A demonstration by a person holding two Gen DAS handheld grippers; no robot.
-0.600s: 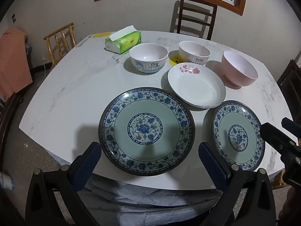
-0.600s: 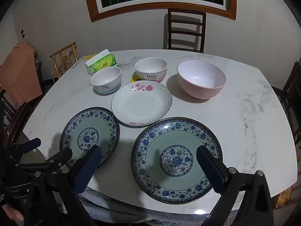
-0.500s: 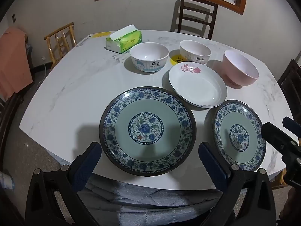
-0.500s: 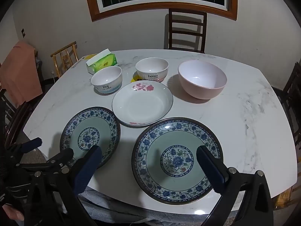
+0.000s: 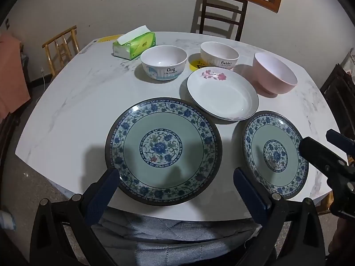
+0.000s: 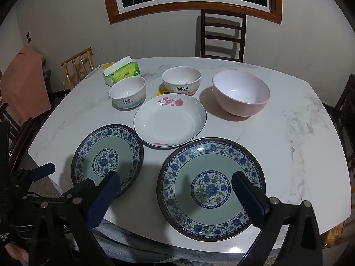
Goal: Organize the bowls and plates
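Note:
Two blue-patterned plates lie at the near edge of the marble table (image 5: 66, 102). My open left gripper (image 5: 175, 181) hovers over the near rim of the left plate (image 5: 163, 150). My open right gripper (image 6: 175, 186) hovers over the near rim of the right plate (image 6: 210, 186); the left plate (image 6: 107, 160) lies beside it. The right plate (image 5: 275, 155) also shows in the left wrist view. A white flowered dish (image 5: 223, 94) (image 6: 169, 120) lies behind them. Behind it stand a "Dog" bowl (image 5: 164, 65) (image 6: 127, 92), a "Rabbit" bowl (image 5: 219, 54) (image 6: 181, 81) and a pink bowl (image 5: 275, 76) (image 6: 240, 93).
A green tissue box (image 5: 134, 44) (image 6: 122, 72) sits at the far left of the table. A dark chair (image 6: 223, 34) stands behind the table and a bamboo chair (image 6: 77, 66) at its left. Dark chairs (image 6: 346, 110) stand at the right.
Both grippers have edged slightly forward toward the table; the dishes have not moved.

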